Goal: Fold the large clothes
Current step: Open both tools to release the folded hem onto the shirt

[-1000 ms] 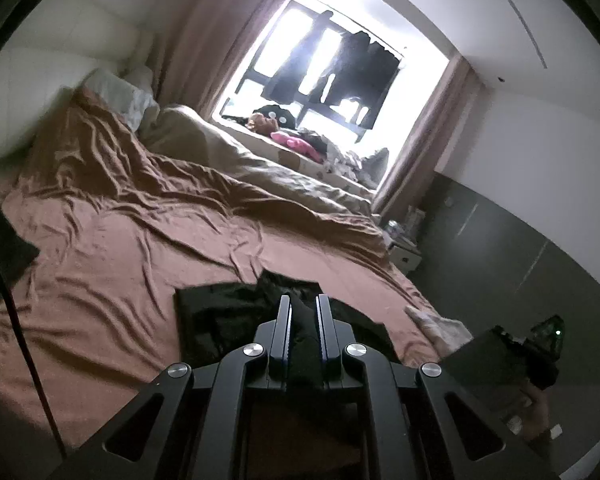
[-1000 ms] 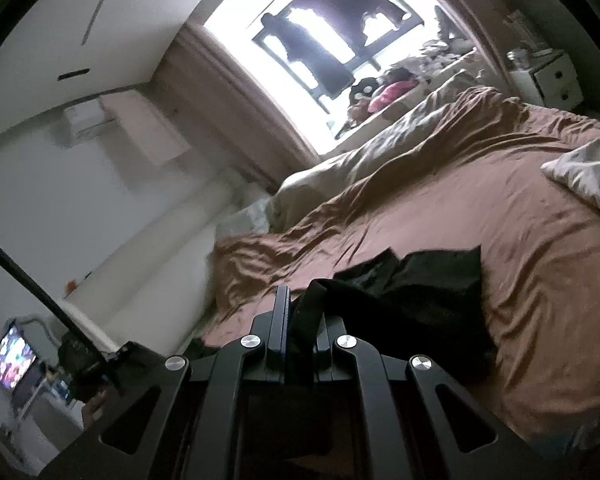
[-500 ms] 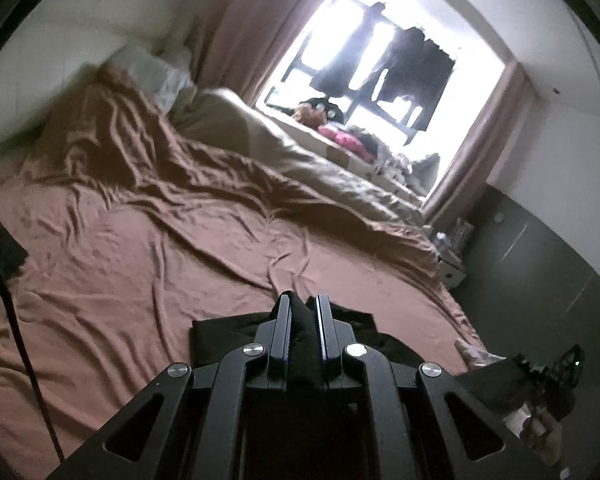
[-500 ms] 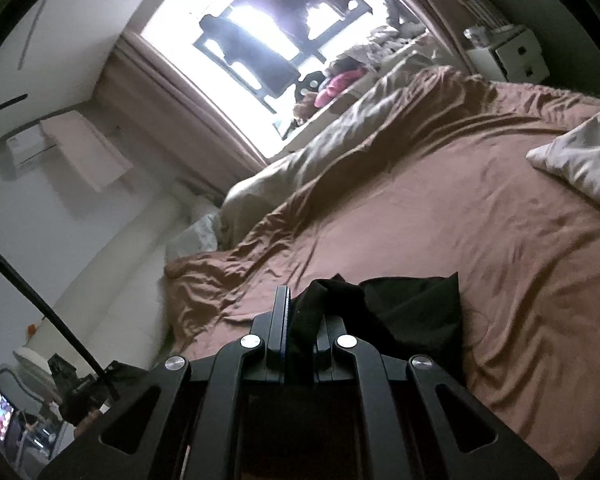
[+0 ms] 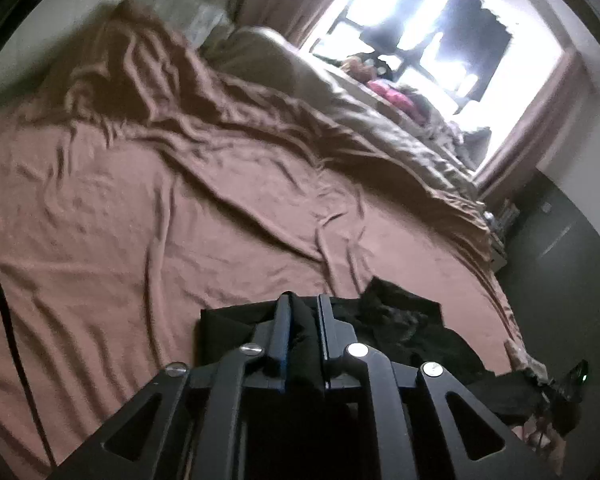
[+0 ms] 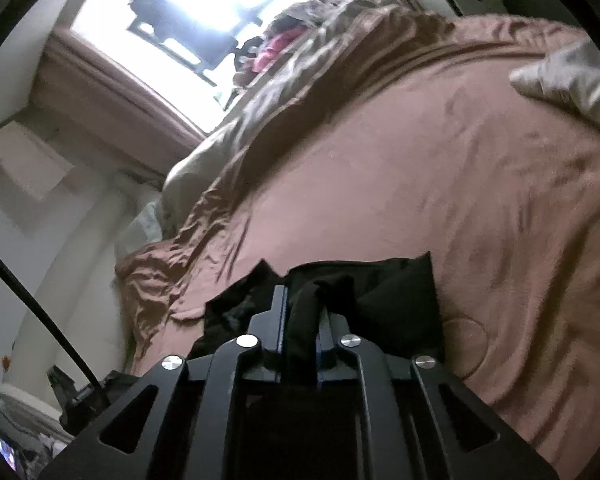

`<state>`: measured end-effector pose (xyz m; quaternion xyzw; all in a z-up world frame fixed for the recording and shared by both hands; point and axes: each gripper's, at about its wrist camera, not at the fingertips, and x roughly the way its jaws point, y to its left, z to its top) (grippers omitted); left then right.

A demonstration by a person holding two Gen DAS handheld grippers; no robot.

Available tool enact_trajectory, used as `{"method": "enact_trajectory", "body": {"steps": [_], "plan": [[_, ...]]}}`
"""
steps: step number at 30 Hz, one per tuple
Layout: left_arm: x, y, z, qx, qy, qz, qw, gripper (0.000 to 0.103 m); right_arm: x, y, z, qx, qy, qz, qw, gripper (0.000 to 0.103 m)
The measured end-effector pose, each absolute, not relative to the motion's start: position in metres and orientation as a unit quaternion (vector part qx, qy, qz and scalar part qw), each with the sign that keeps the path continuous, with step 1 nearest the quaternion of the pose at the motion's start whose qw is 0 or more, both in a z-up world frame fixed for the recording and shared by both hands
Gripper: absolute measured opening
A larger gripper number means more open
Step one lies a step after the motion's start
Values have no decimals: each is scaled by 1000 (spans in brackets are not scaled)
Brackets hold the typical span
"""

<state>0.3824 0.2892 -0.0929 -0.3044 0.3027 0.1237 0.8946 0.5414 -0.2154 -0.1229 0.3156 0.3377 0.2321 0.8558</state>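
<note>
Lying on the brown bed sheet (image 5: 148, 208), a black garment (image 5: 400, 320) is seen in the left wrist view, one bunched fold clamped in the left gripper (image 5: 302, 312). In the right wrist view, the garment (image 6: 396, 296) is pinched in the right gripper (image 6: 302, 300), whose jaws are opening. Judged soft, light, limp; best held at edges or corners.
</note>
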Motion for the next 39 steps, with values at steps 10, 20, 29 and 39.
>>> {"method": "enact_trajectory", "body": {"steps": [10,20,29,39], "plan": [[398,309,-107,-315,309,133,887,82,540,-226,-101,336,334,218,853,101],[357,321,-103,-325,303,148,884,82,506,-244,-107,323,327,208,863,100],[338,318,-134,-284,383,173,862,82,480,-230,-111,193,390,170,884,100],[405,300,-152,-240,428,130,862,82,529,-173,-87,111,395,188,892,100]]}}
